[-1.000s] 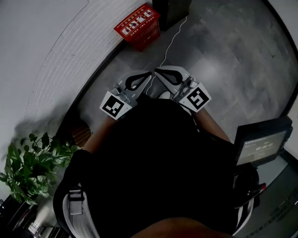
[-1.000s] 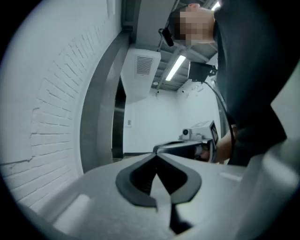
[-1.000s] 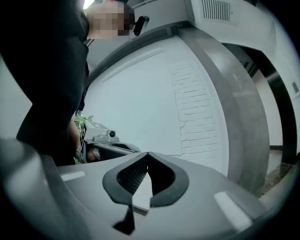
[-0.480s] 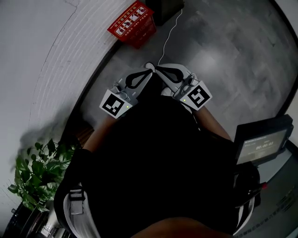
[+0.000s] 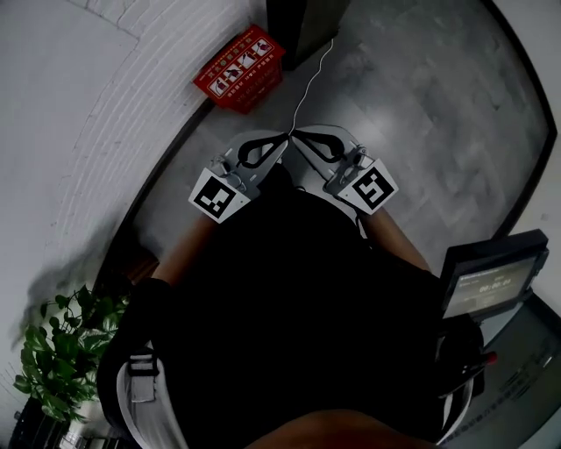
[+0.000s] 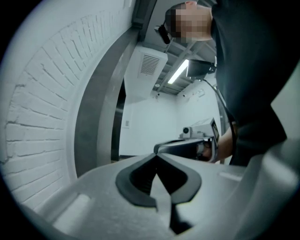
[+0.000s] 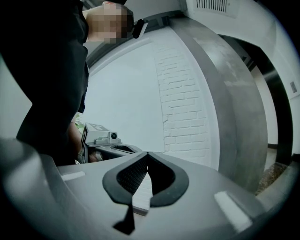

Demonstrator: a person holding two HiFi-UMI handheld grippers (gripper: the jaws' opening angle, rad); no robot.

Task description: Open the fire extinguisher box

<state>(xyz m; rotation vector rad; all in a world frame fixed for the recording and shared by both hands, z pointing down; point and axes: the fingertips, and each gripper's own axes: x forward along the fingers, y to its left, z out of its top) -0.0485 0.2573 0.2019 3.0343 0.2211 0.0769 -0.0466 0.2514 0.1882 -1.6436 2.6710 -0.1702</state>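
The fire extinguisher box [image 5: 238,81] is a red crate with white pictograms on its top. It stands on the grey floor against the white brick wall, at the top of the head view. My left gripper [image 5: 282,137] and right gripper [image 5: 296,134] are held close to my body, tips nearly touching each other, well short of the box. Both are shut with nothing between the jaws. In the left gripper view the jaws [image 6: 156,155] meet at a point, and the right gripper [image 6: 190,144] shows beyond them. The right gripper view shows its own shut jaws [image 7: 147,153] and the left gripper [image 7: 101,139] beyond.
A dark cabinet [image 5: 302,24] stands just right of the box, with a thin white cable [image 5: 308,81] running from it across the floor. A potted plant [image 5: 61,359] sits at lower left. A device with a screen [image 5: 491,281] is at my right side.
The head view has shifted: the red box sits further left in the frame and the plant has slid down. Both grippers stay shut, tips together, in front of my body.
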